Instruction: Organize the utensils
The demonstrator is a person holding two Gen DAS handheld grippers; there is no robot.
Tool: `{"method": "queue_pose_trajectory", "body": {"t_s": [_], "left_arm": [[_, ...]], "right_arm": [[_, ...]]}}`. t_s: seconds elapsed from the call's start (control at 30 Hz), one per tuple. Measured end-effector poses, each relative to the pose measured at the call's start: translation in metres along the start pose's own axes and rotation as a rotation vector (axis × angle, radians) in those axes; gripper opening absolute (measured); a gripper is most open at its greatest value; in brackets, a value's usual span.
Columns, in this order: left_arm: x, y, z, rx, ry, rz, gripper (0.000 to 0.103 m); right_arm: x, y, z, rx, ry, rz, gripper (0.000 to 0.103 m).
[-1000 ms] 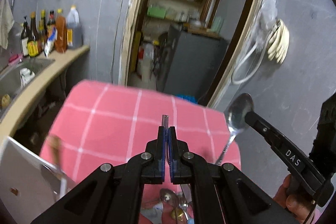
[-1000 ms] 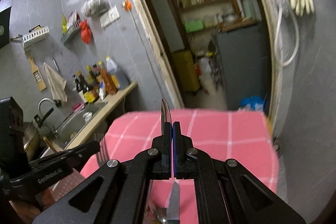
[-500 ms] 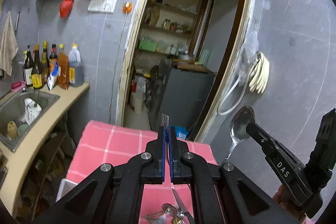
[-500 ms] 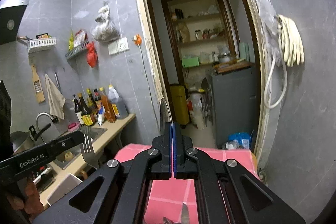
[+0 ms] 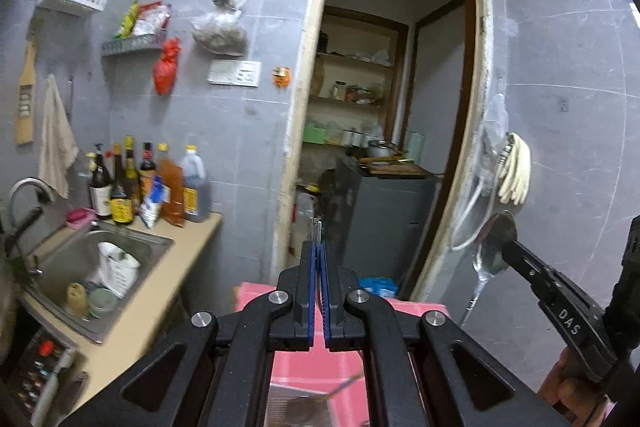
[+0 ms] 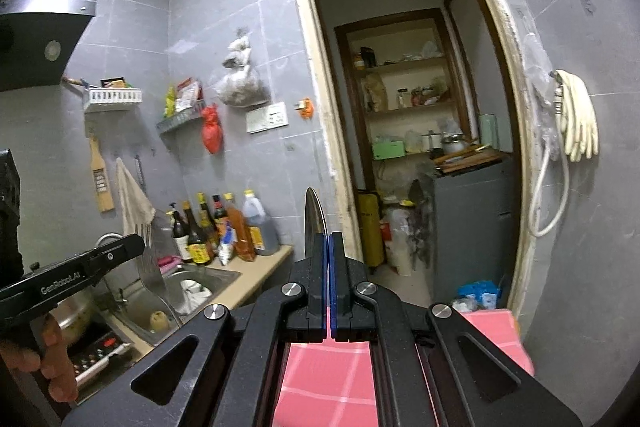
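My left gripper (image 5: 319, 247) is shut on a metal fork; its tines (image 5: 317, 229) stick up above the jaws, and the fork (image 6: 150, 263) shows side-on in the right wrist view. My right gripper (image 6: 328, 239) is shut on a metal spoon, whose bowl (image 6: 312, 215) rises edge-on above the jaws. In the left wrist view the same spoon (image 5: 490, 251) hangs bowl up from the right gripper at the right. Both grippers are held high above the pink checked tablecloth (image 5: 316, 367), which also shows in the right wrist view (image 6: 332, 379).
A counter with a sink (image 5: 104, 267) and several sauce bottles (image 5: 148, 183) stands at the left. A stove (image 6: 96, 351) is at the lower left. An open doorway (image 6: 420, 147) leads to a pantry ahead. Rubber gloves (image 6: 576, 115) hang on the right wall.
Both grippers have risen and tilted up, still shut on fork and spoon. The tablecloth and the loose utensils on it have dropped to the bottom edge of both views.
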State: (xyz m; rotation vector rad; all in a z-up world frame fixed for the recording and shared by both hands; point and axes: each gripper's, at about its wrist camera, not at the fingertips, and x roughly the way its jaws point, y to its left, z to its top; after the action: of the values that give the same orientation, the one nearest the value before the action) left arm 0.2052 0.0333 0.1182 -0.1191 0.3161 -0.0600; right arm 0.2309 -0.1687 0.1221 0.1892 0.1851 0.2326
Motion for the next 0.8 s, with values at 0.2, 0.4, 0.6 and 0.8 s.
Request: {"method": "queue_pose_trajectory", "body": {"t_s": [0.2,0.4,0.6,0.8], "left_arm": [[-0.004,0.024,-0.013,0.051,0.006,0.063,0.003],[0.002,0.033,-0.039,0.085,0.044,0.075,0.003],[0.008,0.024,-0.061,0.168,0.059,0.056,0.003],[0.014,0.023,-0.075,0.155,0.115,0.027,0.003]], "right_arm": [[0.008,0.037,-0.022,-0.035,0.018,0.051,0.001],[0.017,0.062,-0.052,-0.097,0.07,0.083,0.001],[0.028,0.07,-0.084,-0.137,0.151,0.104,0.001],[0.03,0.07,-0.106,-0.153,0.219,0.125,0.001]]}}
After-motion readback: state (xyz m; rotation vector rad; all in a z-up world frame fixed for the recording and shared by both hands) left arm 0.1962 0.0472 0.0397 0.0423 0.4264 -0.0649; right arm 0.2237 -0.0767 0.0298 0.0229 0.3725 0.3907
